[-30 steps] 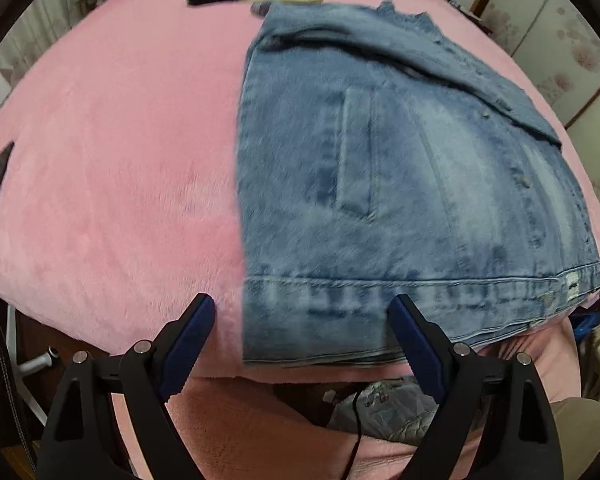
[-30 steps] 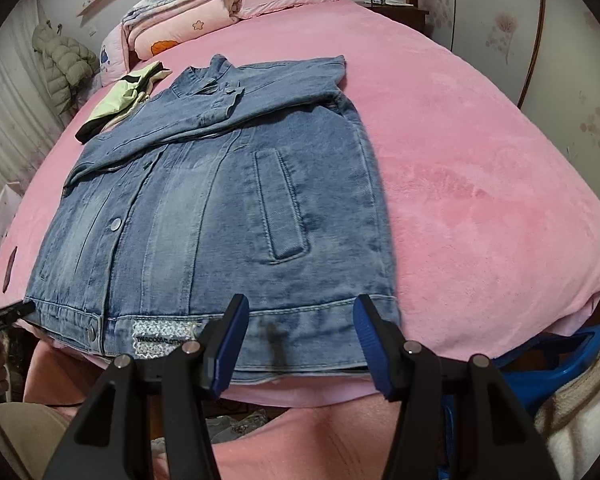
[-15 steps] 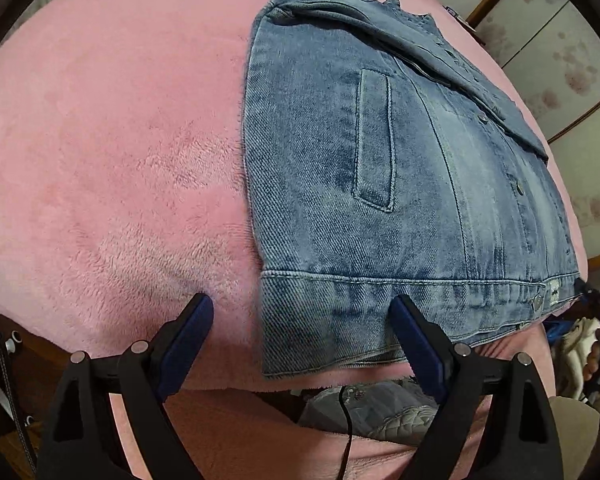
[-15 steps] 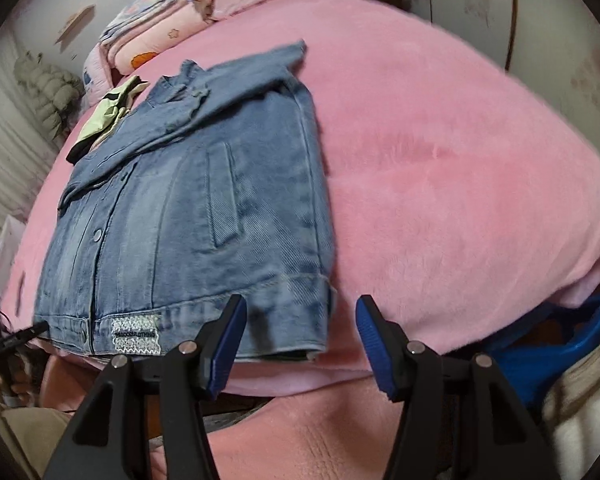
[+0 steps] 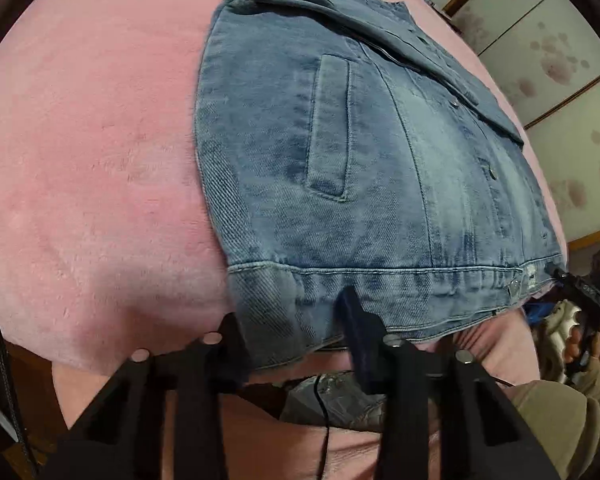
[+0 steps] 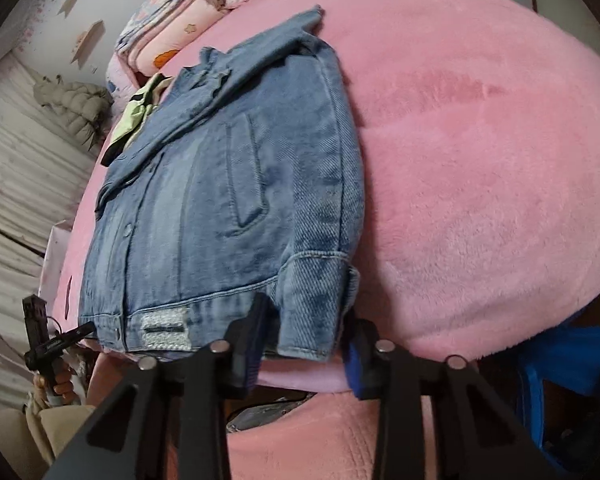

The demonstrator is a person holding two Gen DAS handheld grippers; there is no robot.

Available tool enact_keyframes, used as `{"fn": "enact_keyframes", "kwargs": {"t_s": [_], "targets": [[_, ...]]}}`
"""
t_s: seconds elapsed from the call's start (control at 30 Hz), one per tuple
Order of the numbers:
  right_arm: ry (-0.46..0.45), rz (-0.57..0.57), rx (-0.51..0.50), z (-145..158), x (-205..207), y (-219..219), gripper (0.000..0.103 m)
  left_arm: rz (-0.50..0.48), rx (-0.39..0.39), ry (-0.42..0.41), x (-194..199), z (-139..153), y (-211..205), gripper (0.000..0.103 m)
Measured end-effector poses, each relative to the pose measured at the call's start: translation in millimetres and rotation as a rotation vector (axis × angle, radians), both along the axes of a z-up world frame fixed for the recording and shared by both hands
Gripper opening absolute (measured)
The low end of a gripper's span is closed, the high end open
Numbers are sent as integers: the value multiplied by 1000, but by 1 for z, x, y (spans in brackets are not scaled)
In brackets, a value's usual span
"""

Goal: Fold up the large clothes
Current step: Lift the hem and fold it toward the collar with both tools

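Note:
A blue denim jacket (image 5: 360, 168) lies front up on the pink bed cover (image 5: 100, 160), its hem hanging over the near edge. My left gripper (image 5: 292, 312) has its jaws closing on the hem's left corner, and the denim fills the gap between the pads. In the right wrist view, the jacket (image 6: 228, 200) shows its right hem corner bunched between the closing jaws of my right gripper (image 6: 308, 316). Both sleeves are folded across the chest. Each view also shows the other gripper's tip at the jacket's far corner.
A light green and black garment (image 6: 136, 120) lies beyond the collar. Folded quilts (image 6: 172, 32) are stacked at the head of the bed and a padded coat (image 6: 72, 100) hangs at the left. A blue object (image 6: 560, 360) sits below the bed's right edge. Wall panels (image 5: 560, 60) stand at the right.
Both grippers came in lower over the hem and their jaws narrowed from wide apart onto the two hem corners. The right corner now bunches up between the right pads.

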State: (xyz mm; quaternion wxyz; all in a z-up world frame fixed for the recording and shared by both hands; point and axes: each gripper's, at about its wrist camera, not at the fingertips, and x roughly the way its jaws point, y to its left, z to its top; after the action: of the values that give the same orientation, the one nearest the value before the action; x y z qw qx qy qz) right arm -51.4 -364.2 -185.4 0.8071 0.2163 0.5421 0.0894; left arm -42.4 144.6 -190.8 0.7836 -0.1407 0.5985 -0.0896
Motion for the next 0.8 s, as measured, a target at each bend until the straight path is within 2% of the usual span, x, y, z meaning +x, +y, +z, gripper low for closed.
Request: {"fn": "enact_keyframes", "kwargs": {"t_s": [0.03,0.1,0.13,0.23,0.27,0.43,0.6,0.67,0.8], "targets": [[-13,12,-13,6,0,3,28,-16,25,-4,1,5,-7,21],[-34,27,-22,18,3,7,26,-28,49,-10,4,16,-14,15],[-43,33,-22,23,4,8,26,-18,37,-13,6,24,-14,12],[-93,37,12,46,12,10,20,51,-69,-23,13,47,-5,10],[-105,40,28,52,15,11,12,79,-105,-23,17,56,-3,10],[-180,34,63,88,44,20,12,140,-160,-124,47,106,-2,9],[-281,21,60,133,99,24,11,170,-143,-222,111,156,-1,9],[-321,8,42,148,127,22,11,201,-139,-254,152,170,2,9],[-362,-49,-5,163,201,21,10,240,-112,-293,227,178,8,9]]}}
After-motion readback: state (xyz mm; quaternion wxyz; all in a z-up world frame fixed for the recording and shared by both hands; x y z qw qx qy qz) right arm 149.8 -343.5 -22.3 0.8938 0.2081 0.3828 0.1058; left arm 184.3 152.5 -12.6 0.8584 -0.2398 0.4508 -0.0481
